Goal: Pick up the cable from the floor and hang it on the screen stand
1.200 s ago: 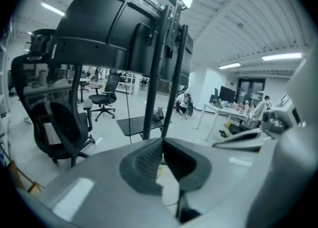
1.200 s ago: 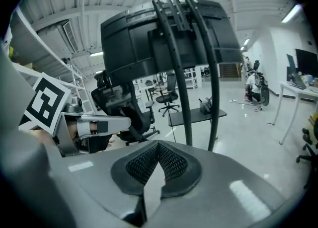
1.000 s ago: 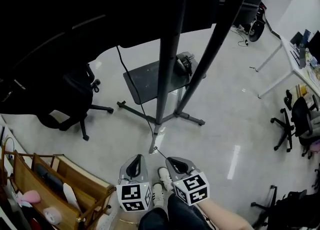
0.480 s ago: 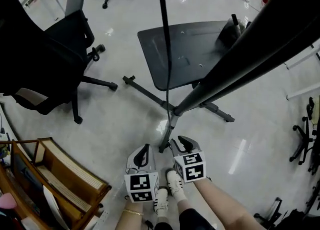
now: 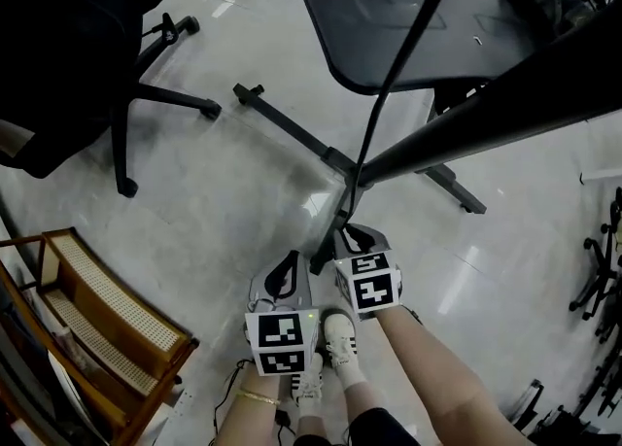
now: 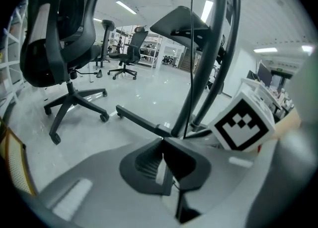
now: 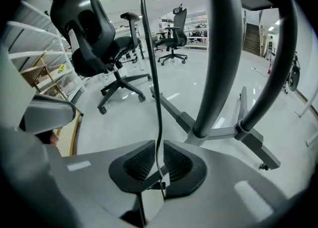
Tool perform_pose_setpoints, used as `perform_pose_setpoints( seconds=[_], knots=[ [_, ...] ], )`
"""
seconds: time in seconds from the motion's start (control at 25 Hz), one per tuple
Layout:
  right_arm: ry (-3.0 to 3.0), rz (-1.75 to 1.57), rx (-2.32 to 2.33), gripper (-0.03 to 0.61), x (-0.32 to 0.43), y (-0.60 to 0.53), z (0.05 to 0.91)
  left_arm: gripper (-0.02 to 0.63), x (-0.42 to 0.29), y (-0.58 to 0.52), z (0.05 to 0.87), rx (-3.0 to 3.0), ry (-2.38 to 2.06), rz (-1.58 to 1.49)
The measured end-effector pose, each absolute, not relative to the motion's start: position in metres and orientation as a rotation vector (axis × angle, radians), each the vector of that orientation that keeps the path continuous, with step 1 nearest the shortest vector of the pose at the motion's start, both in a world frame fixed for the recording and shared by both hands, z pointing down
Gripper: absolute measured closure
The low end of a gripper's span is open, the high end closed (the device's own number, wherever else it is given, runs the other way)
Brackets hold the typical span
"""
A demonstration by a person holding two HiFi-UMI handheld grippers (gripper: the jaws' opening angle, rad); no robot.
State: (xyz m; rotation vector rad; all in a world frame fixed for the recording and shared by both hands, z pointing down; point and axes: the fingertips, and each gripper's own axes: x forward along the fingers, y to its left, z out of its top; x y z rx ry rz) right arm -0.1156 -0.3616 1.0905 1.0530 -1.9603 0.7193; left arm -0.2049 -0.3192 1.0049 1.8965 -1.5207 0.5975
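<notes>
Black cable [image 7: 152, 73] pinched in right hand-held gripper [image 7: 159, 150] (straight, running upward), left hand-held gripper [image 6: 163, 148] jaws together alongside.

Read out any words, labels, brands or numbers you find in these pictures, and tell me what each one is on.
No word, brand or number can be read in any view.
Left marker cube: black-and-white square patterns only, no letters.
Right marker cube: the same, patterns only.
Yellow tag on the shelving in the right gripper view: too small and blurred to read.
</notes>
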Motion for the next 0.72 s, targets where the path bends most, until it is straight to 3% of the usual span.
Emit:
perform_pose_setpoints(
  seconds=[0.04,0.4,0.72],
  knots=[
    [-1.967,0.715,1.039,0.561,-0.118,-0.363,1.093,0.606,-0.204,-0.319,1.007,1.905,-1.517,0.613],
    [-2.044,0.692,0.980,0.566,-0.120,-0.322,1.068,0.606,-0.199,-0.308,0.981,1.915,-1.528,0.578],
    [-2.068,0.700,1.110,0.566,-0.085,-0.229,0.965,0.606,-0.181,-0.245,0.912,2.005,-1.466,0.657]
  ],
)
